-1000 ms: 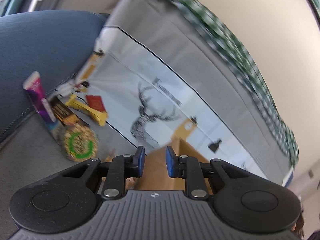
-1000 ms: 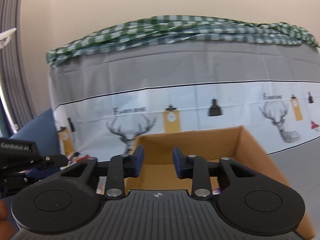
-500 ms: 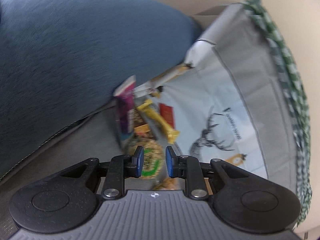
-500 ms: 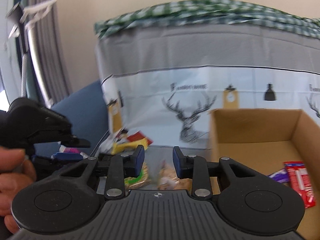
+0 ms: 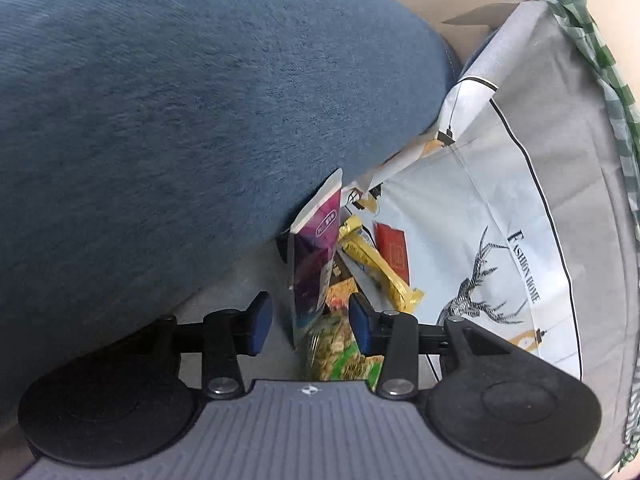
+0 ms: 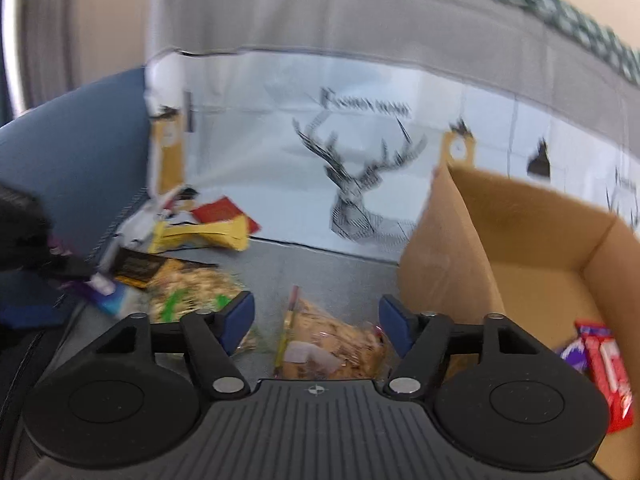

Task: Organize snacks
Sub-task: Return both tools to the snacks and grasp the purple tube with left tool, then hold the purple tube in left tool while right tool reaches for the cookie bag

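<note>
The left gripper (image 5: 310, 318) is seen with its jaws opening above a tall purple foil snack pouch (image 5: 314, 256) and a clear bag of green-printed crackers (image 5: 340, 346); neither is pressed by the pads. These are heaped with a yellow wrapped bar (image 5: 378, 268) and a flat red packet (image 5: 394, 252) against a blue upholstered cushion (image 5: 180, 120). The right gripper (image 6: 314, 322) is likewise opening, with a clear bag of golden biscuits (image 6: 328, 340) lying between its jaws, ungripped. An open brown cardboard box (image 6: 520, 232), just beside, is seen holding red and purple packets (image 6: 600, 364).
</note>
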`<state>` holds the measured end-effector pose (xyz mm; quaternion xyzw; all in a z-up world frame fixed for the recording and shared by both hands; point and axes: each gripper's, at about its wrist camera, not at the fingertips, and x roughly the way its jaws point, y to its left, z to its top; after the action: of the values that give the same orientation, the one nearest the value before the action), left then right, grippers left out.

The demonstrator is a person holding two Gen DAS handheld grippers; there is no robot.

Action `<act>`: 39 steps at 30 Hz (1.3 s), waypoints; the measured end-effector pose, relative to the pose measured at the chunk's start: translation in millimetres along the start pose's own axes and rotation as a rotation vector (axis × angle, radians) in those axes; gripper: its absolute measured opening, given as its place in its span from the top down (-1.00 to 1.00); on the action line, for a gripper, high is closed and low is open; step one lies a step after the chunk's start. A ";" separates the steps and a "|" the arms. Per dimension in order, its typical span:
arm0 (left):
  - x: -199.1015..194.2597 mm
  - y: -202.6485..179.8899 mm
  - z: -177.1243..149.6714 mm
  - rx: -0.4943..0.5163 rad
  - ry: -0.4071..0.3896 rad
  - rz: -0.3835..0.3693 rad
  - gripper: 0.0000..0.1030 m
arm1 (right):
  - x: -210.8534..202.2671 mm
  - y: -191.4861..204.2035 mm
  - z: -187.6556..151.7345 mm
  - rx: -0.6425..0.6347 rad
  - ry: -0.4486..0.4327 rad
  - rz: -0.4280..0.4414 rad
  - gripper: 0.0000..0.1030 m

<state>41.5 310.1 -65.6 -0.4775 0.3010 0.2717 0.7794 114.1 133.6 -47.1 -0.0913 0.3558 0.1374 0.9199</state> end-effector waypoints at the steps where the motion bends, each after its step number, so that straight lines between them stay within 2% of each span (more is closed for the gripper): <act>1: 3.2 -1.4 -0.3 0.003 -0.005 0.001 0.09 | 10.0 1.6 -0.9 -0.020 0.041 0.002 -0.44; 4: 11.2 -5.0 -2.3 0.019 -0.035 0.024 0.09 | 26.6 7.3 -7.7 -0.057 0.084 -0.020 -0.50; 6: 16.1 -6.4 -3.0 0.028 -0.050 0.033 0.12 | 32.8 13.8 -11.3 -0.104 0.081 -0.049 -0.56; 7: 17.4 -7.1 -3.1 0.033 -0.056 0.038 0.23 | 35.2 16.1 -12.8 -0.122 0.082 -0.057 -0.58; 8: 18.4 -7.2 -3.1 0.039 -0.060 0.039 0.45 | 37.4 17.4 -14.7 -0.138 0.083 -0.062 -0.58; 10: 17.8 -8.2 -2.6 0.056 -0.062 0.034 0.65 | 38.2 18.8 -17.2 -0.169 0.073 -0.074 -0.51; 11: 18.4 -10.0 -2.6 0.064 -0.060 0.031 0.78 | 37.3 18.1 -18.1 -0.178 0.064 -0.084 -0.36; 12: 17.3 -11.9 -2.7 0.083 -0.057 0.029 0.82 | 35.9 15.8 -18.1 -0.175 0.056 -0.075 -0.23; 15: 9.2 -23.2 -4.6 0.174 -0.070 0.037 0.84 | 32.5 9.9 -16.7 -0.149 0.045 -0.030 0.17; 17: 1.1 -30.3 -5.4 0.231 -0.066 0.039 0.84 | 28.5 10.4 -16.9 -0.148 0.041 -0.010 0.21; 19: -8.2 -35.0 -7.0 0.278 -0.052 0.039 0.84 | 22.4 8.2 -16.8 -0.134 0.029 0.026 0.35; 25: -44.1 -42.2 -14.4 0.450 0.034 0.046 0.84 | -17.0 3.2 -16.5 -0.075 0.035 0.131 0.40; 28: -68.0 -37.8 -23.5 0.493 0.048 0.042 0.84 | -49.6 2.0 -24.5 -0.055 0.055 0.190 0.40; 33: -96.9 -23.3 -51.7 0.569 0.173 0.002 0.84 | -107.3 -1.8 -45.8 -0.013 0.073 0.282 0.40; 36: -89.5 -17.6 -60.0 0.633 0.266 0.012 0.83 | -119.2 -7.5 -65.9 0.034 0.122 0.324 0.40; 39: -67.8 -13.1 -61.5 0.663 0.312 0.072 0.83 | -107.6 -10.3 -84.1 0.082 0.191 0.355 0.39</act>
<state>-7.6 239.9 -30.9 -0.2236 0.5047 0.1106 0.8265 -11.9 81.3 -34.7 -0.0023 0.4574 0.2732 0.8463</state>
